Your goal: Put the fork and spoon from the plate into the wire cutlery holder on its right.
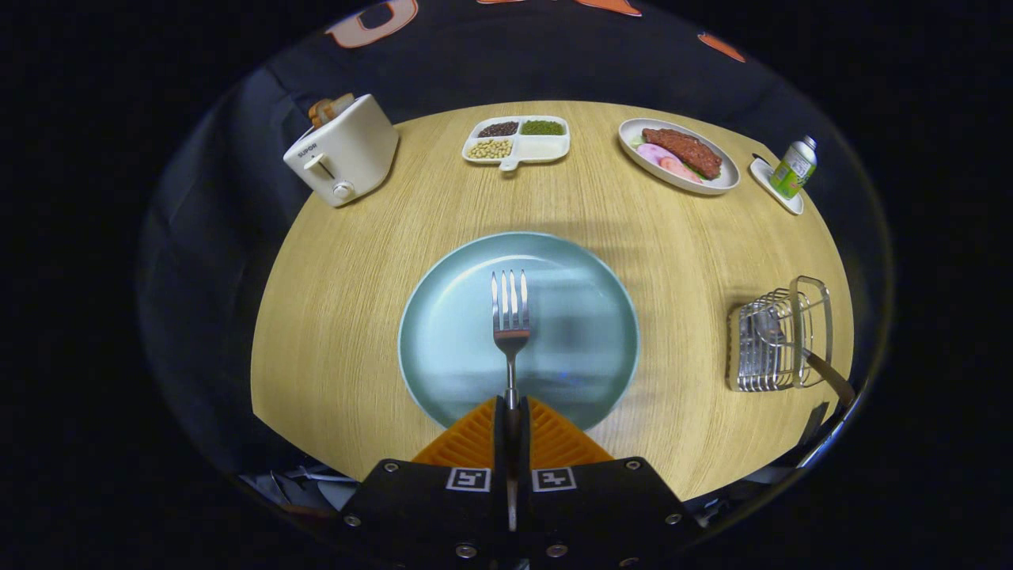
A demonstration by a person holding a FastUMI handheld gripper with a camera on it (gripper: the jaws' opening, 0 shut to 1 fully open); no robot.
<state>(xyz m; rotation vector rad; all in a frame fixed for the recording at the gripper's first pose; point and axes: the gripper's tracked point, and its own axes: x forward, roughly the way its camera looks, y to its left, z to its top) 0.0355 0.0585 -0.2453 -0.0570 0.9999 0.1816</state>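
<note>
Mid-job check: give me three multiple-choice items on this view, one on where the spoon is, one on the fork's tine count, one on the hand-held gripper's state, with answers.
1. Where is the spoon?
A. On the plate
B. In the wire holder
C. Beside the toaster

2. How many tines has the fork?
A. Two
B. Three
C. Four

3. What is the hand-held gripper doing?
A. Shut on the fork's handle
B. Open above the plate
C. Shut on the spoon

Answers:
1. B: its bowl lies inside the wire holder, handle sticking out.
2. C: four tines show above the plate.
3. A: both fingers press the handle between them, tines pointing ahead.
</note>
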